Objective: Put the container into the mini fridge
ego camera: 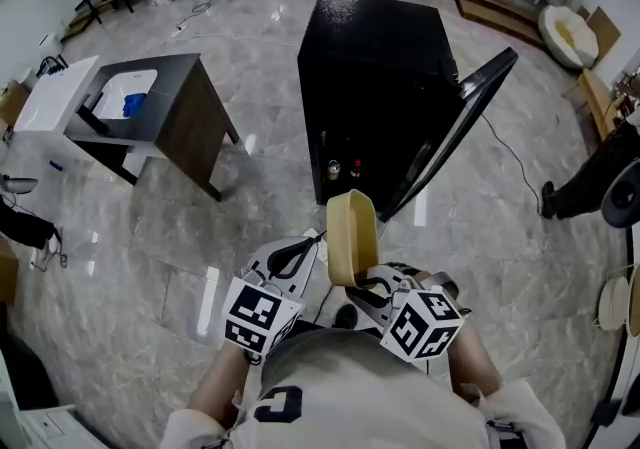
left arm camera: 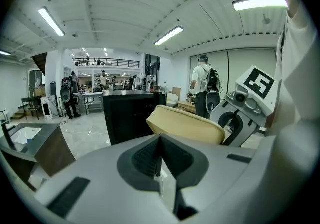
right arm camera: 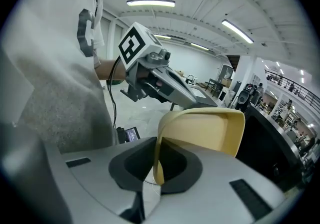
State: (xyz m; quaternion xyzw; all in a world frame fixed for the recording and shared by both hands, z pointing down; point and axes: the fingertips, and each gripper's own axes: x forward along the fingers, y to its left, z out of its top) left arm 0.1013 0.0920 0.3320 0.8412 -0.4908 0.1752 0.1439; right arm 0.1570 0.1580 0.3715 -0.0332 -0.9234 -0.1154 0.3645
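The black mini fridge (ego camera: 375,77) stands on the marble floor ahead, its door (ego camera: 462,125) swung open to the right. A cream plastic container (ego camera: 352,229) is held upright in front of it, apart from the fridge. My right gripper (ego camera: 366,282) is shut on the container's wall (right arm camera: 205,130), which sits between its pads (right arm camera: 156,168). To the left of it, my left gripper (ego camera: 300,253) is shut with nothing in it (left arm camera: 158,165). From the left gripper view the container (left arm camera: 185,125) shows beside the fridge (left arm camera: 130,115).
A dark table (ego camera: 190,102) with a white sink and a blue thing in it stands left of the fridge. Small items (ego camera: 334,170) sit low inside the fridge. A person's leg (ego camera: 590,177) is at the right. A cable runs over the floor behind the door.
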